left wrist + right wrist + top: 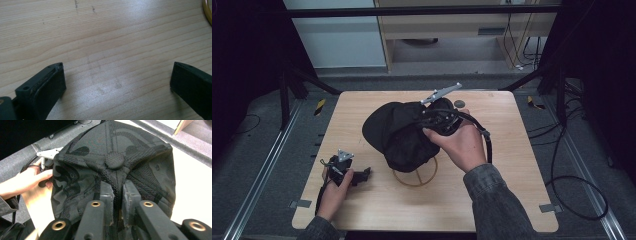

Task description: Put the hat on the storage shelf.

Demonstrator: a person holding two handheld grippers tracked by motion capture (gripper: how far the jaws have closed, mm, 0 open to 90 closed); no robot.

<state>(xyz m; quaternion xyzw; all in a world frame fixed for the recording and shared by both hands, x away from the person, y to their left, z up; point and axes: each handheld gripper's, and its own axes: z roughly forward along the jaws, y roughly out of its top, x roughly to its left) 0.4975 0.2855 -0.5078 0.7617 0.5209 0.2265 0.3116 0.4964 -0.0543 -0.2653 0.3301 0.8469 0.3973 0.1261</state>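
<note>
Above the table [362, 210], a black cap [112, 160] is pinched by the right gripper [117, 195]; the left gripper [116, 80] is held spread apart.

One black cap [399, 132], one gold ring stand [415, 175] — two claws, left [362, 175] and right [117, 192].

Left tool [362, 174] low, jaws spread wide; right tool [117, 195] pinched nearly closed.
</note>
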